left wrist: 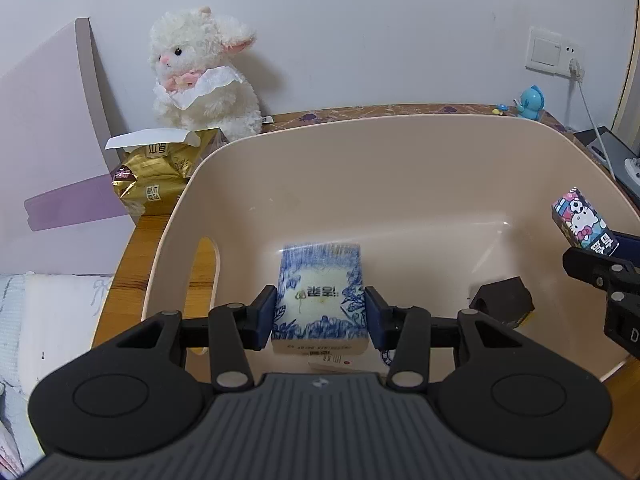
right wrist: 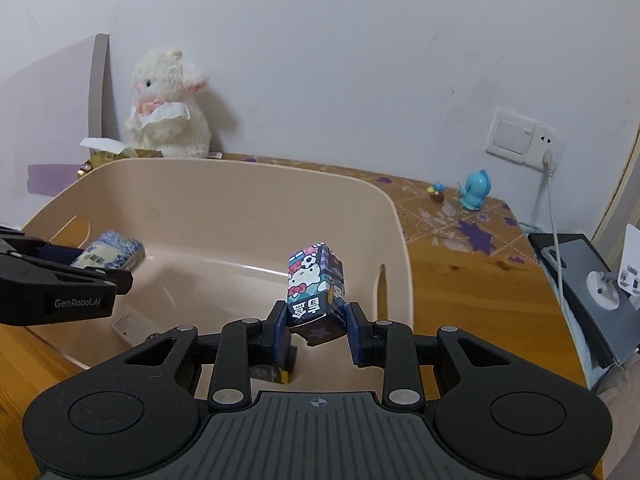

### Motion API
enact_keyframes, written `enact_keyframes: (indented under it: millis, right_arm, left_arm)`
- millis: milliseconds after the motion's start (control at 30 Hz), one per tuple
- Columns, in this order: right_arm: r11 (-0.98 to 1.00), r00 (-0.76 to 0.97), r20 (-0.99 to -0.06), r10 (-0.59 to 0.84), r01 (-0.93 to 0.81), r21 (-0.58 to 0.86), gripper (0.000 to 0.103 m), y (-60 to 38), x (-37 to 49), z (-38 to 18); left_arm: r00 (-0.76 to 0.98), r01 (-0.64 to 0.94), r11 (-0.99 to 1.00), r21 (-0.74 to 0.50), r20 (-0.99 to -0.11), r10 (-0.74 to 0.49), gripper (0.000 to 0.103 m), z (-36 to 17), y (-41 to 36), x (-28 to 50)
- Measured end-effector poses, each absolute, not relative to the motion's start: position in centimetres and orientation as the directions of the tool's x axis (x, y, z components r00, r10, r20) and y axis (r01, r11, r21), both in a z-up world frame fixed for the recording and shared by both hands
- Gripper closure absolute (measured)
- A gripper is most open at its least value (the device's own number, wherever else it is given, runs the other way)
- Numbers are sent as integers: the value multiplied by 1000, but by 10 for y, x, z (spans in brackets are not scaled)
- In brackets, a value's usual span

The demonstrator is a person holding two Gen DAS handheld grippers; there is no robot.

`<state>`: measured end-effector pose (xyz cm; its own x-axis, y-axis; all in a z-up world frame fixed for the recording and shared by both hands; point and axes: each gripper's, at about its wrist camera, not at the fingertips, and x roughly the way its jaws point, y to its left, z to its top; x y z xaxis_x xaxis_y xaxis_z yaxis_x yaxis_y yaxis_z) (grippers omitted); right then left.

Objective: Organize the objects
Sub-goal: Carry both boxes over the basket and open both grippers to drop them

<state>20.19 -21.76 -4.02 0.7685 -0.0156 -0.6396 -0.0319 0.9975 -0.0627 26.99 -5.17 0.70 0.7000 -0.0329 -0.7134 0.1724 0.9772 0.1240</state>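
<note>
Tissue pack (left wrist: 320, 300), blue and white, sits gripped between our left gripper (left wrist: 320, 314) jaws above the floor of the beige tub (left wrist: 400, 152) on the wooden desk (right wrist: 460, 288). Our right gripper (right wrist: 318, 330) jaws grasp a cartoon-printed carton (right wrist: 316, 292), tilted, over the tub's near right corner; a small dark block (left wrist: 502, 300) lies on the tub floor, and a plush lamb (left wrist: 200, 72) stands behind against the wall

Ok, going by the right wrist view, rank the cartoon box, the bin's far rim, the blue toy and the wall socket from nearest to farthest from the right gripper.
1. Cartoon box: between the right gripper's fingers, over the bin.
2. Bin's far rim: ahead, past the box.
3. Blue toy: on the table, ahead and to the right, behind the bin.
4. Wall socket: on the wall above the toy.
</note>
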Motion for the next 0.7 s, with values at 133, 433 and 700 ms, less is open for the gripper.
enact_keyframes:
  millis: [133,433,700]
  right_arm:
    - [998,784,-620,-10,-29,-52,59,-219,194,-34]
    - [1000,825,-565,8,-9,1,28,-233,154,-9]
    - [1000,841,-540,27,-17,23,15,-235,111,1]
  left_arm:
    - [715,148,983,108,-698,-31,37,13,-49,262]
    - [762,136,988,77,-645,-55,16,39,-37,229]
    - [776,133,988,73,-628,-58,9,47,-28,191]
